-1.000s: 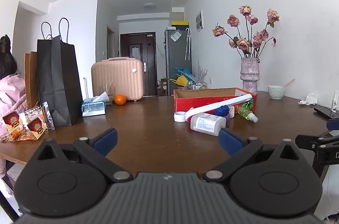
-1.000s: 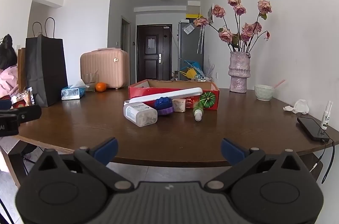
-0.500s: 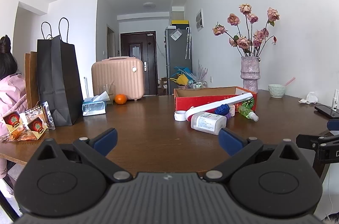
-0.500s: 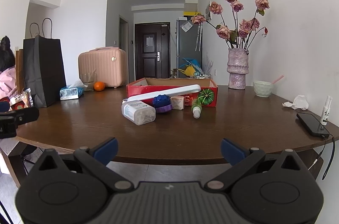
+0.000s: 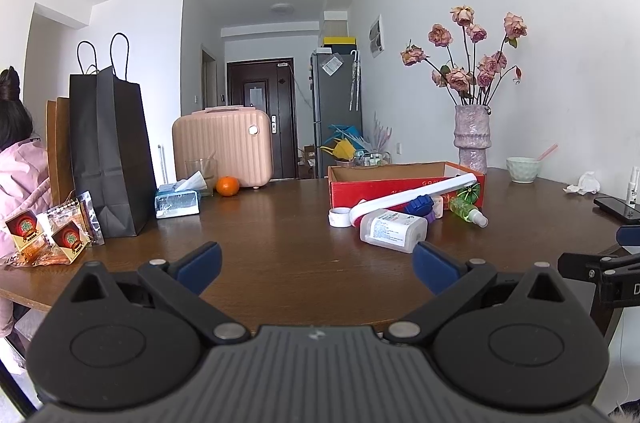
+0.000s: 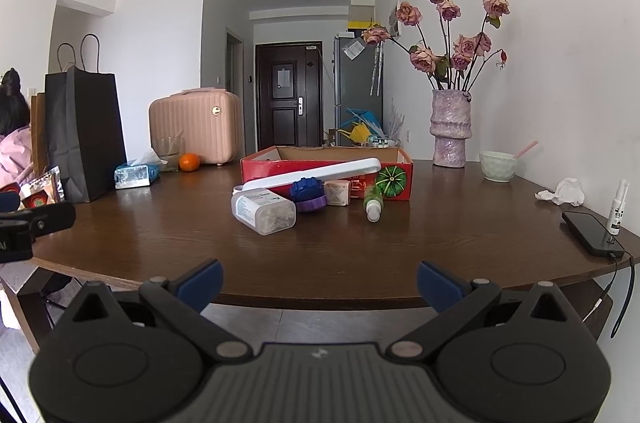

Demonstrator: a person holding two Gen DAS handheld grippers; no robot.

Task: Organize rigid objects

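A red cardboard box [image 6: 304, 167] [image 5: 352, 189] stands open on the brown table [image 6: 340, 247]. In front of it lie a clear white-labelled bottle [image 6: 262, 211] [image 5: 392, 230], a long white bar [image 6: 316, 170] [image 5: 416, 193], a blue and purple lid [image 6: 307, 194], a small pink box [image 6: 337, 192], a green spray bottle [image 6: 372, 201] [image 5: 466, 209] and a white tape roll [image 5: 339, 217]. My left gripper [image 5: 316, 263] is open and empty above the table's near edge. My right gripper [image 6: 320, 281] is open and empty, short of the table edge.
A black paper bag [image 5: 108, 151], tissue pack [image 5: 176, 201], orange [image 5: 228, 185], pink case [image 5: 222, 145] and snack packs [image 5: 48, 233] stand at the left. A vase of roses [image 6: 450, 129], bowl [image 6: 498, 165], phone [image 6: 592, 233] and small spray [image 6: 617, 207] are at the right.
Both grippers have stayed open. The right wrist view has shifted slightly, bringing the table objects a little closer. The left has barely moved.
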